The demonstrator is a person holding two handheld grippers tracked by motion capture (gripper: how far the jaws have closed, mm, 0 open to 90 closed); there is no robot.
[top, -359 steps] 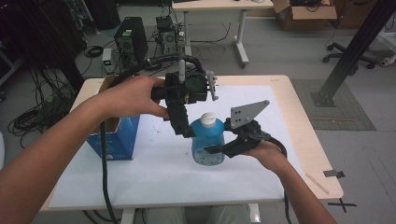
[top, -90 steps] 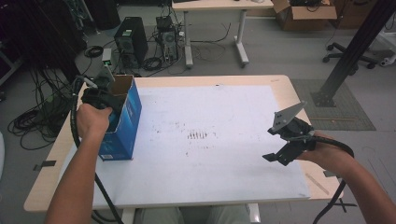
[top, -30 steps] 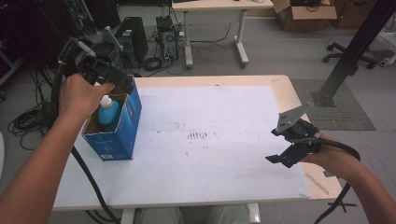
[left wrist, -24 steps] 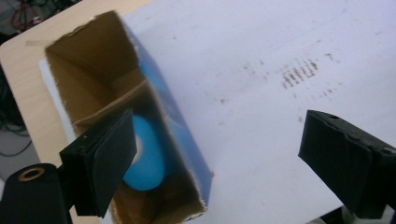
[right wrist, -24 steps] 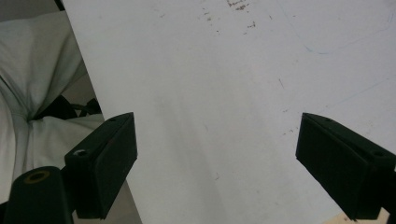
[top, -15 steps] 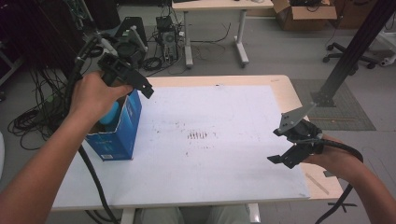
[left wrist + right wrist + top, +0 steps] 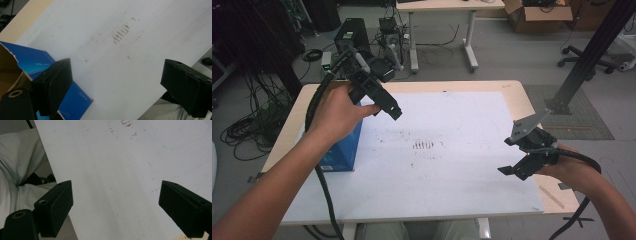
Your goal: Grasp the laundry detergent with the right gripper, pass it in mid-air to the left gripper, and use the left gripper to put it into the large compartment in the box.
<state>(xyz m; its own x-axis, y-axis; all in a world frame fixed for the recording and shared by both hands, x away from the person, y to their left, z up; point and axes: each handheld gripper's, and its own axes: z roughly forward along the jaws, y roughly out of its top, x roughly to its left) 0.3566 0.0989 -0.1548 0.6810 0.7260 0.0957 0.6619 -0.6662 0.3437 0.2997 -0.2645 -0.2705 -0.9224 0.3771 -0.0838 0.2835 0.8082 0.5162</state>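
Note:
My left gripper (image 7: 392,109) hangs in the air over the table's left part, just right of an open blue carton (image 7: 343,150). Its jaws have just been opening and stand wide apart with nothing between them. In the left gripper view the gripper (image 7: 117,82) looks down on the white sheet (image 7: 140,62), with the carton (image 7: 37,65) at the lower left. The hand hides the carton's inside in the high view. My right gripper (image 7: 504,157) rests low at the table's right edge, open and empty. In its own view the right gripper (image 7: 115,205) has bare white sheet (image 7: 112,165) between its jaws.
The white sheet (image 7: 452,165) covers most of the wooden table (image 7: 512,87), with dark smudges (image 7: 424,145) near its middle. Cables, computer cases and another desk stand on the floor beyond the far edge. A black post (image 7: 592,50) rises at the right.
My left hand has swung from above the carton to the right, over the sheet. The blue bottle seen in the carton earlier is now behind the hand. The right gripper has stayed put.

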